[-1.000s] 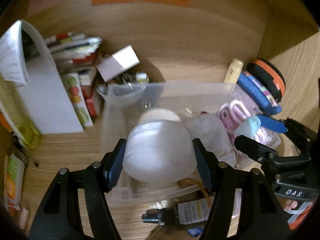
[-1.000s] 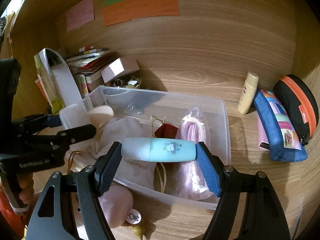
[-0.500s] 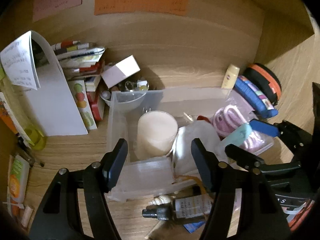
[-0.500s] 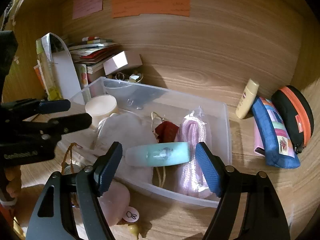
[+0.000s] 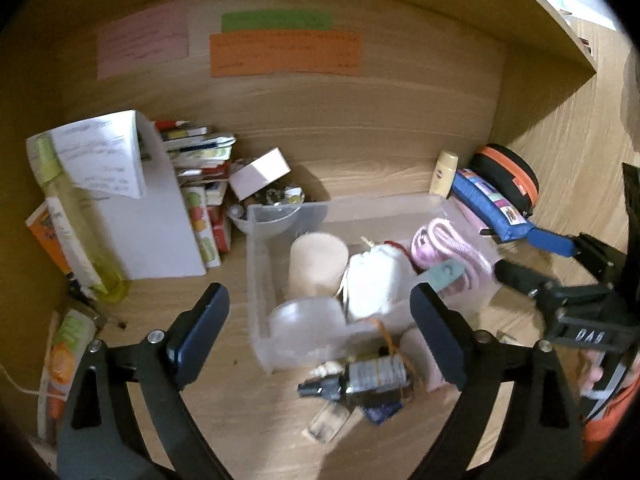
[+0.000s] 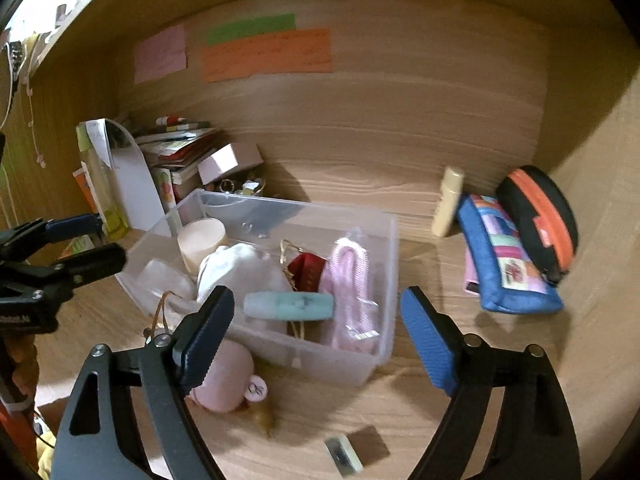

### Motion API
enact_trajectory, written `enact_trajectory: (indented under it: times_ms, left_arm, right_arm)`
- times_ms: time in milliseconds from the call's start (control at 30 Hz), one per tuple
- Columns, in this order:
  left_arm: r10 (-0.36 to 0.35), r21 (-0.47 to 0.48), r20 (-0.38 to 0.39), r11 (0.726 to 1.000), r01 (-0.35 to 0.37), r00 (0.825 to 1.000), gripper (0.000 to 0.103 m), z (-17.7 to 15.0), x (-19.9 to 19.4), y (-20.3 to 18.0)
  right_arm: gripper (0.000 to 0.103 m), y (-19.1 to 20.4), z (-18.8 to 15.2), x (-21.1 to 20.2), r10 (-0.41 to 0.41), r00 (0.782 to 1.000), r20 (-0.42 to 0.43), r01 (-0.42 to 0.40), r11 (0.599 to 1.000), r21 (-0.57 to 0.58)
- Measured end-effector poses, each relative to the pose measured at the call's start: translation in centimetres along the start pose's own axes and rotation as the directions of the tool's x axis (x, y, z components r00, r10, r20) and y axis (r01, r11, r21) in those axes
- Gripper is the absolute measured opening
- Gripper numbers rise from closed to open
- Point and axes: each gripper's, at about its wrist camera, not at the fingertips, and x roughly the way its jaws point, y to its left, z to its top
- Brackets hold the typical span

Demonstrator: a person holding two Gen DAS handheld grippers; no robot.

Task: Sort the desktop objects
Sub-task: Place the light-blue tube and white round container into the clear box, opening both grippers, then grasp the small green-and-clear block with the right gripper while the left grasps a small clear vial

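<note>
Both loads have been let go since the earlier frames: the jar [image 5: 318,264], which was pinched by the left gripper [image 5: 320,334], now stands upright in the left part of the bin [image 5: 256,264], and the teal tube [image 6: 289,305], which was clamped by the right gripper [image 6: 316,334], now lies on its side across the contents near the bin's front wall. Jaws on both grippers have just been opening and are now spread wide, with nothing between them; each gripper has been drawn back and up, clear of the bin's rim.

Beside the jar a white pouch [image 5: 374,284] and a pink bundle [image 6: 352,292] are also held by the bin. Two items are thus judged sorted. Work is left outside the bin: a dark bottle [image 5: 368,378] lies just in front of it in the left view, and a pink plush [image 6: 224,376] and a small flat packet [image 6: 344,458] are seen on the desk in the right view. A yellow tube [image 6: 448,202], a blue case [image 6: 508,264] and a black-orange case [image 6: 540,216] rest against the back wall, well apart from the bin. One of the front items is probably to be picked next.
</note>
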Motion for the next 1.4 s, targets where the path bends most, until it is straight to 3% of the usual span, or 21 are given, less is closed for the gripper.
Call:
enact_trajectory:
  times_ms: [467,833,900,967,1200,1400]
  left_arm:
    - [0.053,-0.05,-0.157,0.997,-0.062,0.986,0.095,-5.2,0.5,3.0]
    - [0.065,0.004,-0.278,0.998,-0.066,0.958,0.095,-9.5,2.3,2.5]
    - [0.065,0.016,-0.287,0.998,-0.063,0.956,0.09,-9.9,2.6,2.3]
    - [0.049,0.022,-0.302,0.999,-0.044,0.952,0.074,-10.1,2.9,2.0]
    - [0.011,0.048,-0.302,0.999,0.004,0.953,0.07,-9.9,3.5,0.7]
    - [-0.004,0.077,-0.311,0.997,0.029,0.95,0.054,-9.6,4.4,-0.2]
  right_arm:
    - [0.084,-2.4,-4.9,-1.0,-0.06,0.992,-0.109,0.059,0.998,-0.01]
    - [0.084,-3.4,-8.4,0.0,-0.047,0.978,-0.204,0.046,0.999,-0.012]
    - [0.082,-3.1,-8.8,0.1,-0.032,0.977,-0.21,0.026,0.999,-0.031]
    - [0.082,-2.8,-9.1,0.3,-0.016,0.976,-0.217,0.006,0.999,-0.046]
    - [0.051,-1.9,-9.4,1.6,0.029,0.967,-0.253,-0.049,0.996,-0.073]
    - [0.032,-1.8,-9.5,2.3,0.049,0.961,-0.273,-0.069,0.996,-0.064]
